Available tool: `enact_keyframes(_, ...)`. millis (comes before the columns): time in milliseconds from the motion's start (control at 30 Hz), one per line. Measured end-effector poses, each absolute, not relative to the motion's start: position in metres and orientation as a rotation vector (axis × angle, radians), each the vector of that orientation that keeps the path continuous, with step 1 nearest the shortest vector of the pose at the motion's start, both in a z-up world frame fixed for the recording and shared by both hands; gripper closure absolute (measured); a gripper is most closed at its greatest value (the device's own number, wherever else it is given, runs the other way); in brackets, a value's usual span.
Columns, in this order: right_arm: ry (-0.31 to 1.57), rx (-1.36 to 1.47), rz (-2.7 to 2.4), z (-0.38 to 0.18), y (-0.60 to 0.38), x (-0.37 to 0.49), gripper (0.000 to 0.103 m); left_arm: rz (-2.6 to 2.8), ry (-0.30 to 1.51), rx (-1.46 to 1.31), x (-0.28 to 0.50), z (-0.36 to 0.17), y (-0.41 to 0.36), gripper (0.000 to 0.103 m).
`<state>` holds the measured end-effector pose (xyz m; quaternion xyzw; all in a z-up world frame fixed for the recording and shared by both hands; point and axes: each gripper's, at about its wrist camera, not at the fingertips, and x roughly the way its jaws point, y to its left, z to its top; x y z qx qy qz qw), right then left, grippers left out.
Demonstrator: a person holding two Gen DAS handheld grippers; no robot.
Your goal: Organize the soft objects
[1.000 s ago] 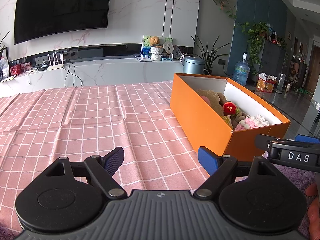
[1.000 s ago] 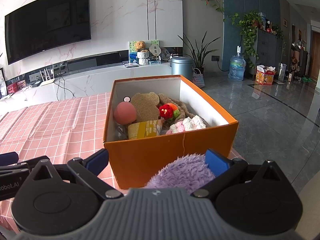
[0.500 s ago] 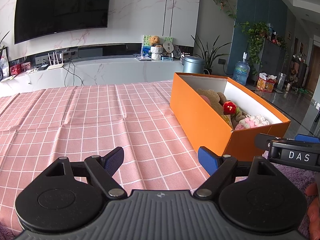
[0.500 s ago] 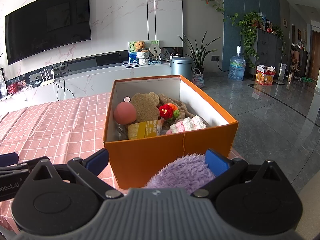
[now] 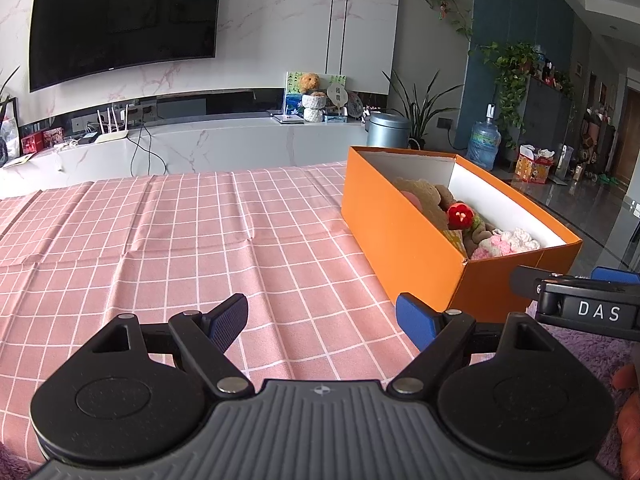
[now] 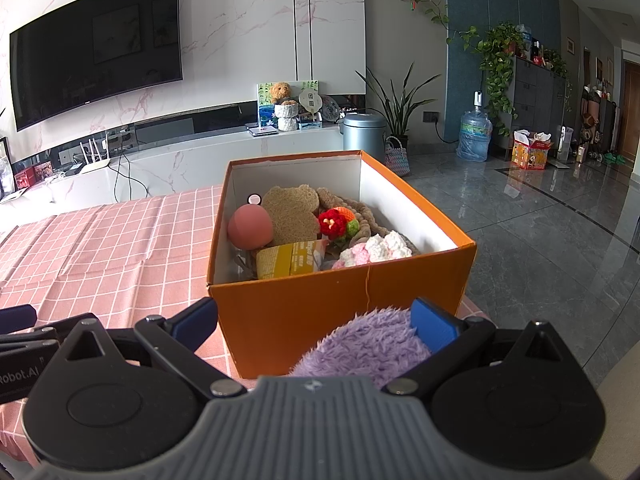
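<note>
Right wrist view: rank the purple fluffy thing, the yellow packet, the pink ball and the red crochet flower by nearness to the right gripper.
From the right gripper:
1. Purple fluffy thing, by its right finger.
2. Yellow packet, box front.
3. Pink ball, box left, and red crochet flower, box middle: too close to call.

marble wall [image 6: 328, 20], curved black tv [image 5: 124, 20], white console [image 5: 240, 144], glossy grey floor [image 6: 552, 220], potted plants [image 6: 400, 100]

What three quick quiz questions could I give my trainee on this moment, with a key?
1. True or false: the left gripper holds a toy.
2. Which soft thing lies between the open fingers of the right gripper?
3. The orange box is: A empty, B partly filled, C lidded?

Key:
1. False; it is open over the pink checked cloth.
2. The purple fluffy toy.
3. B.
</note>
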<state>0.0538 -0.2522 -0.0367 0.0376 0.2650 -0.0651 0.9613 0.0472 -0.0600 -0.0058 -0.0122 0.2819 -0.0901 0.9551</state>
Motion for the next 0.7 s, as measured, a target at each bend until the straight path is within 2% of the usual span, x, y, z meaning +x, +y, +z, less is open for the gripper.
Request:
enact_keyframes(100, 0.537, 0.075, -0.132, -0.0369, -0.2522, 0.0538, 0.002, -0.183, 0.569, -0.026, 0.0467, -0.0048, -0.0594, 0.009)
enact_keyframes(700, 0.537, 0.076, -0.132, -0.0373, -0.2527, 0.0535, 0.002, -0.187, 0.565, -0.013, 0.0468, -0.0023, -0.0607, 0.009)
